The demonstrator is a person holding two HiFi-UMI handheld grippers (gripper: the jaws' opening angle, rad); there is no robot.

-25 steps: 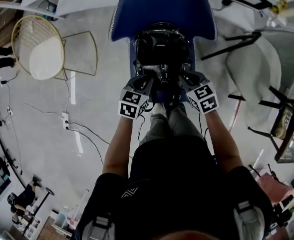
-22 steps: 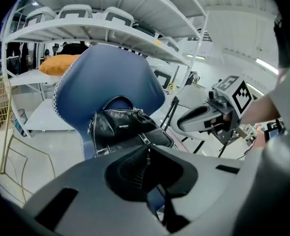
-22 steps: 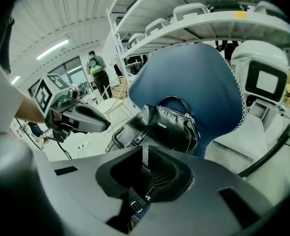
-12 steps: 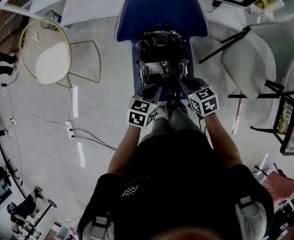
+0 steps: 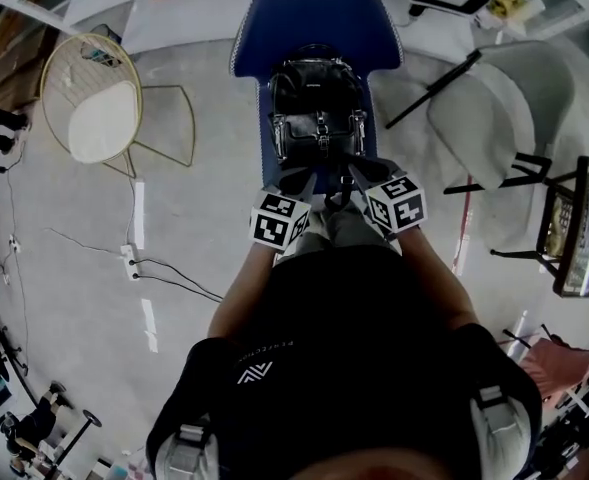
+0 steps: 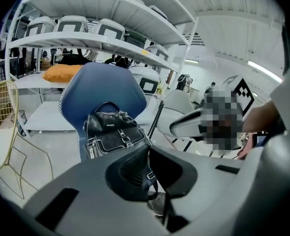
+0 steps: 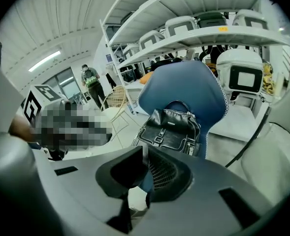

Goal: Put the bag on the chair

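The black leather bag [image 5: 317,113] stands upright on the seat of the blue chair [image 5: 314,23], leaning against its back. It also shows in the left gripper view as the bag [image 6: 112,132] on the chair [image 6: 103,82], and in the right gripper view as the bag [image 7: 172,129] on the chair [image 7: 184,82]. My left gripper [image 5: 301,181] and right gripper [image 5: 359,174] hover side by side just in front of the chair's front edge, apart from the bag, jaws shut. A thin dark strap [image 6: 152,178] hangs below the left gripper [image 6: 147,154]; whether it touches is unclear. Nothing sits in the right gripper [image 7: 145,151].
A gold wire chair [image 5: 99,108] with a white cushion stands to the left. A grey chair [image 5: 504,98] with black legs stands to the right. A power strip and cables [image 5: 129,258] lie on the floor at left. White shelves [image 6: 100,28] rise behind the blue chair.
Both grippers have drawn back from the bag toward the person and risen. The bag has stayed on the blue chair's seat.
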